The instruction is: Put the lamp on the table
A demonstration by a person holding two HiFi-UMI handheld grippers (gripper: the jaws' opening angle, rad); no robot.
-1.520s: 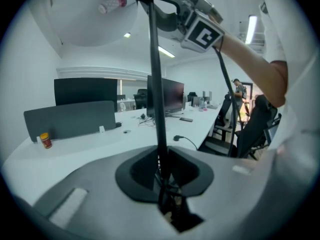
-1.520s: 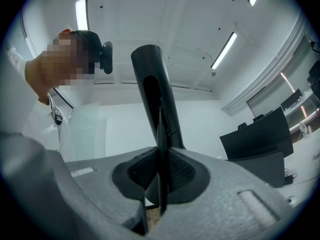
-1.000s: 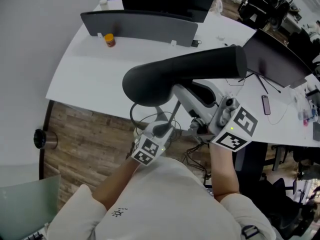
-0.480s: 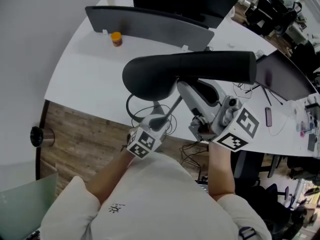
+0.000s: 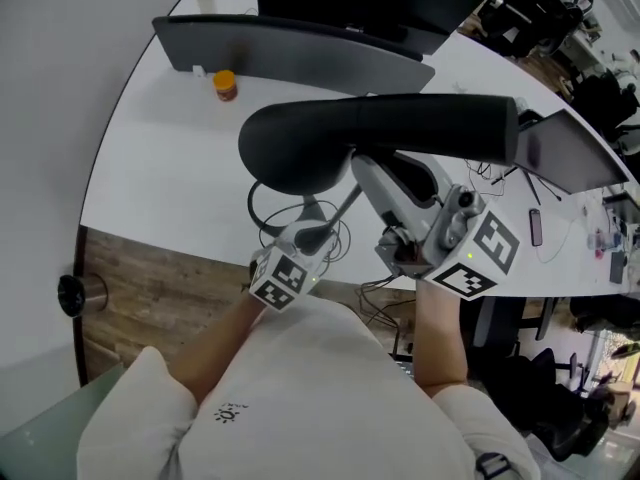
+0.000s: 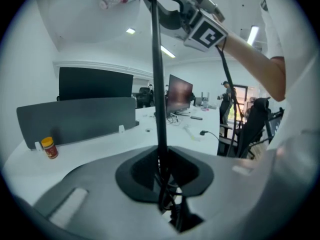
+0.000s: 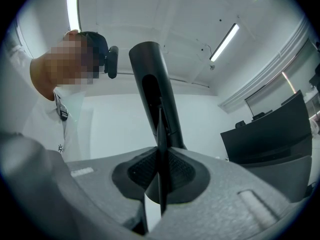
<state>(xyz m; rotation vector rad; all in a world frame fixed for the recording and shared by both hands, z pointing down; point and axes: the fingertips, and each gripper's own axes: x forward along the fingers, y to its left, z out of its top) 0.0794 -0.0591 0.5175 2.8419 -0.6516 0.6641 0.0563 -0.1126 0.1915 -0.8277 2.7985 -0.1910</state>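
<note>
Carrying is the step in hand, I judge. The lamp (image 5: 380, 138) hangs in the air above the near edge of the white surface (image 5: 170, 178) and is not yet set down. Next it should go further over the bare stretch at 10 o'clock of the lamp, well short of the orange-capped jar (image 5: 226, 85), then be stood upright and lowered with both grips kept firm.

The lamp's head is a long, matte, dark tube lying across from 9 to 3 o'clock, with its 9 o'clock end rounded and wider. At 5 o'clock of it, the right gripper (image 5: 375, 183) has its fingers closed on a thin dark part of the lamp just under the head. At 7 o'clock, the left gripper (image 5: 322, 232) clamps the slim black stem (image 6: 159, 109). A black cable (image 5: 270, 213) loops loosely beside it and could snag.
</note>
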